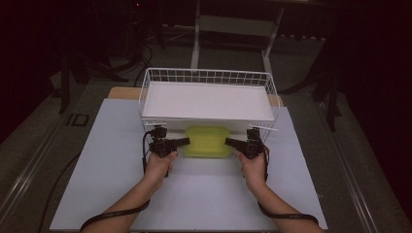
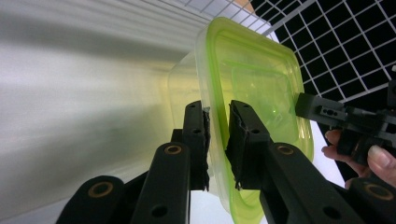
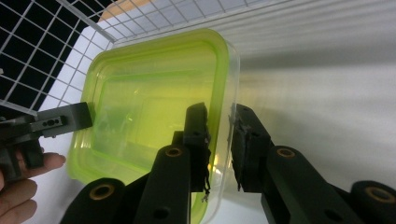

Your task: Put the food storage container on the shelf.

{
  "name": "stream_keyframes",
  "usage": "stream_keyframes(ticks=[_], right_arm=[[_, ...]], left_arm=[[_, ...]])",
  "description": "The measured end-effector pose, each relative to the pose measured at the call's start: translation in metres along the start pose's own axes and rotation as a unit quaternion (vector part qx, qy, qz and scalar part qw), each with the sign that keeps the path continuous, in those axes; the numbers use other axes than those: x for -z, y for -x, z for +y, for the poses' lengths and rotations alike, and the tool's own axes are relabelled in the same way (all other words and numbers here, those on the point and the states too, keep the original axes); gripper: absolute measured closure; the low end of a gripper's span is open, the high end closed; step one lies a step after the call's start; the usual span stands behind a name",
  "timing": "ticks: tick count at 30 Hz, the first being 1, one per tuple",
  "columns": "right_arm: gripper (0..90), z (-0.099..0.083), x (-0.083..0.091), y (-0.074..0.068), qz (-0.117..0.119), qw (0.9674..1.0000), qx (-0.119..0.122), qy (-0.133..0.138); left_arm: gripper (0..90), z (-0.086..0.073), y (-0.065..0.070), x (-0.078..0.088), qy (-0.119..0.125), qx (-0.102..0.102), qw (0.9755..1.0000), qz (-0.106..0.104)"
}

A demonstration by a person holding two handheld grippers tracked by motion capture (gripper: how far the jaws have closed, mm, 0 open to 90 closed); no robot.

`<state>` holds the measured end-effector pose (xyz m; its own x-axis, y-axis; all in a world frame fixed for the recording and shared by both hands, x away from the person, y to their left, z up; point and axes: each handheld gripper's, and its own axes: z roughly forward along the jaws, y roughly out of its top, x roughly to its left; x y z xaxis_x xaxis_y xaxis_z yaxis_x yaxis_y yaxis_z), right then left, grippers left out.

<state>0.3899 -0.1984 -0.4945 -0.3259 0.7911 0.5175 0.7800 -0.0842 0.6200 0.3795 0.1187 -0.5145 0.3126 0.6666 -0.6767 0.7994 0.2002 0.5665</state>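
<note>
Two grippers clamp one translucent green lidded plastic container (image 1: 208, 141) by opposite rims.
Left gripper (image 2: 218, 140) and right gripper (image 3: 219, 140) should move level, together, beside the white wire basket (image 1: 145, 87).

Both forearms reach in from the near edge, angled toward each other. The left gripper (image 1: 180, 141) points right and the right gripper (image 1: 232, 142) points left, tips facing. In each gripper view the 2 jaws stand close together, clamped on a thin rim.

No readable text, no labels, no brands, no numbers or signs on anything
</note>
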Motion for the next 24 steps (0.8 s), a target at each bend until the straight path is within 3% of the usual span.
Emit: stream_keyframes(ticks=[4, 6, 10, 14, 19, 23, 24], right_arm=[[74.2, 0.0, -0.002, -0.001, -0.013, 0.9998, 0.015, 0.008], [72.7, 0.0, -0.004, -0.001, -0.021, 0.9995, 0.022, 0.011], [68.7, 0.001, -0.006, 0.0, -0.017, 0.9996, 0.022, 0.01], [61.2, -0.001, -0.007, -0.004, -0.023, 0.9987, 0.042, 0.014], [54.3, -0.003, -0.003, -0.007, -0.027, 0.9978, 0.055, 0.025], [51.3, -0.004, 0.005, -0.01, -0.025, 0.9965, 0.071, 0.036], [51.0, -0.005, 0.008, -0.013, -0.023, 0.9972, 0.063, 0.032]], left_arm=[[73.8, -0.001, -0.001, -0.004, 0.011, -0.015, 0.9998, 0.005], [70.9, -0.002, 0.0, -0.006, 0.021, -0.024, 0.9994, 0.018], [63.8, -0.001, 0.0, -0.007, 0.026, -0.04, 0.9983, 0.034], [60.4, -0.002, 0.001, -0.006, 0.031, -0.039, 0.9983, 0.03], [55.6, -0.002, 0.007, -0.002, 0.034, -0.065, 0.9968, 0.033], [53.4, -0.003, 0.008, 0.004, 0.036, -0.062, 0.997, 0.031], [53.4, -0.003, 0.009, 0.006, 0.037, -0.066, 0.9965, 0.037]])
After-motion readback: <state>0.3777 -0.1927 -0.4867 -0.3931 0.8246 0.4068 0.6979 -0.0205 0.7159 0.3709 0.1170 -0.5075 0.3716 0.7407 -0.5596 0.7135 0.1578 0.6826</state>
